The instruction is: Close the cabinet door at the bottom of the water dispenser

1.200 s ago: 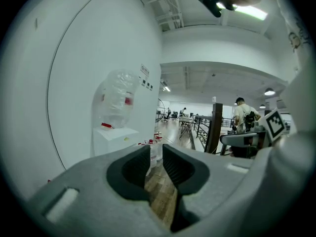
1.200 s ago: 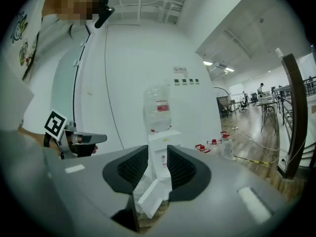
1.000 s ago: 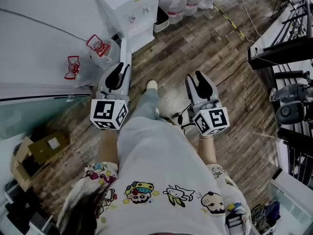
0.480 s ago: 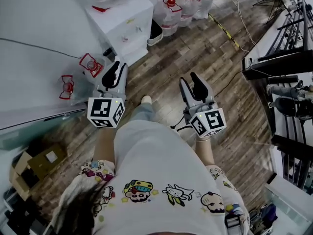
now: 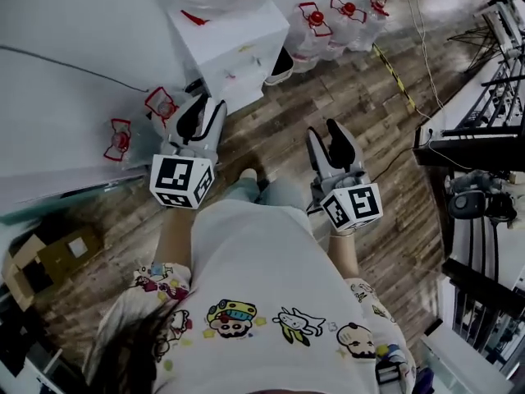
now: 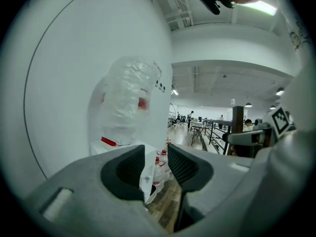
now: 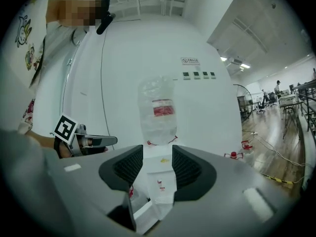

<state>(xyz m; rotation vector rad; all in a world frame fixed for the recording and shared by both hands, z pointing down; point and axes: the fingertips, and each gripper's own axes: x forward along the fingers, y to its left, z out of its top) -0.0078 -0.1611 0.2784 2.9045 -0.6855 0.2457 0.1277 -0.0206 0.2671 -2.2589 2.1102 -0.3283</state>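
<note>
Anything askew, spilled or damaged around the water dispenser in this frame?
One thing: the cabinet door at the bottom of the water dispenser stands swung open, angled out from the body. No spill or damage shows on the wood floor.

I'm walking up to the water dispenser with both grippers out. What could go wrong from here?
1. The left gripper, jaws opening and empty, hangs close to the red-capped bottles on the floor and could knock one over.
2. The cabinet door looks ajar towards the person. A hard push might slam it and rock the jug on the water dispenser.
</note>
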